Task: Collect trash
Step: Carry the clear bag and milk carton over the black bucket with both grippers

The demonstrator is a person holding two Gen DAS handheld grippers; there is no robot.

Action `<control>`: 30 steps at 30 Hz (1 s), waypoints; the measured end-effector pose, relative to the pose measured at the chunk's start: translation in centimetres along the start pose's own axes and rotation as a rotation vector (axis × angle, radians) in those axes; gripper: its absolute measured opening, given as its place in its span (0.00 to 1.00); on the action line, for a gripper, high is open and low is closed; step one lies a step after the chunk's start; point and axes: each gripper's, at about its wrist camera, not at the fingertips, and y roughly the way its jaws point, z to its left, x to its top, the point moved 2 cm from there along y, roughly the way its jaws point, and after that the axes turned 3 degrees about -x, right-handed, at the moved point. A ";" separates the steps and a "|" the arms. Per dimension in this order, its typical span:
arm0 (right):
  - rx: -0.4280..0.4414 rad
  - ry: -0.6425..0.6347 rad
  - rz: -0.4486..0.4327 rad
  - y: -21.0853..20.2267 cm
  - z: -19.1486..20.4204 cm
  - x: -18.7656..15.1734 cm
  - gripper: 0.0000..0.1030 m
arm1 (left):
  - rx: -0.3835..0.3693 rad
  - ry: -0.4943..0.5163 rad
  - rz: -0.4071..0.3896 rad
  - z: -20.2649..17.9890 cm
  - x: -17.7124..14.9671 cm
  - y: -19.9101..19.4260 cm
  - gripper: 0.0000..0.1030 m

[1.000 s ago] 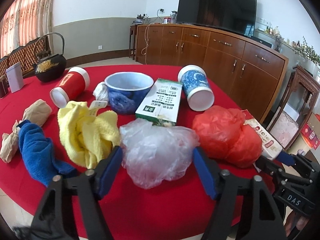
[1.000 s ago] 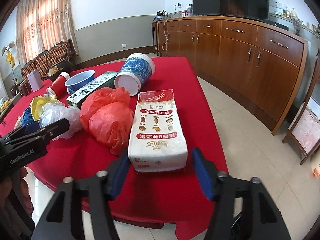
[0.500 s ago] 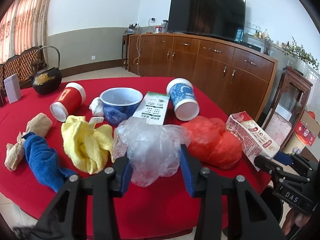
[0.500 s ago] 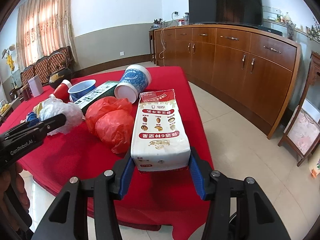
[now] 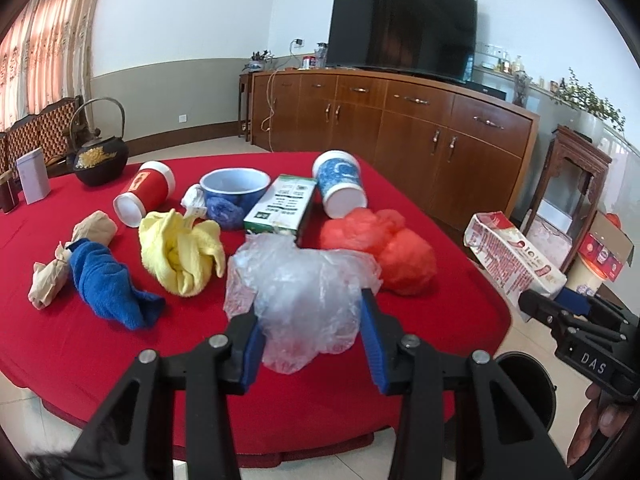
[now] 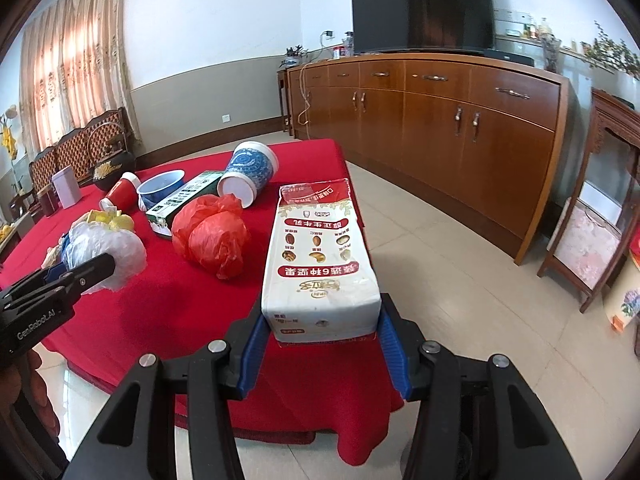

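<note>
Table (image 5: 60, 344): round, covered with a red cloth; carries all loose items.
Far left: crumpled brown paper (image 5: 50, 280) touching a blue cloth (image 5: 108, 284).
Left of centre: yellow cloth (image 5: 182, 252), with a red paper cup (image 5: 146, 192) lying on its side behind it.
Left gripper (image 5: 312, 344): blue pads pressed into both sides of a clear plastic bag (image 5: 304, 292), which is bunched between them over the table's near edge.
Centre rear: blue bowl (image 5: 234, 196), green-and-white carton (image 5: 280, 208), and blue patterned cup (image 5: 340, 188) on its side.
Right of centre: red plastic bag (image 5: 384, 248), resting on the cloth, just beside the clear bag.
Right gripper (image 6: 322, 356): clamped on the bottom end of a white-and-red milk carton (image 6: 320, 264), held above the table's right edge, top pointing away.
</note>
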 end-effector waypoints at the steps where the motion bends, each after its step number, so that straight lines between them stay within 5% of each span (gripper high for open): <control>1: -0.006 0.006 -0.003 -0.5 -0.3 -0.2 0.52 | -0.005 0.003 -0.001 -0.3 -0.1 -0.3 0.43; 13: -0.115 0.084 -0.009 -6.8 -5.3 -3.0 0.52 | -0.109 0.045 0.001 -5.3 -1.8 -3.3 0.43; 30: -0.294 0.206 0.013 -14.2 -14.9 -8.6 0.52 | -0.335 0.187 0.049 -17.6 -4.1 -4.3 0.43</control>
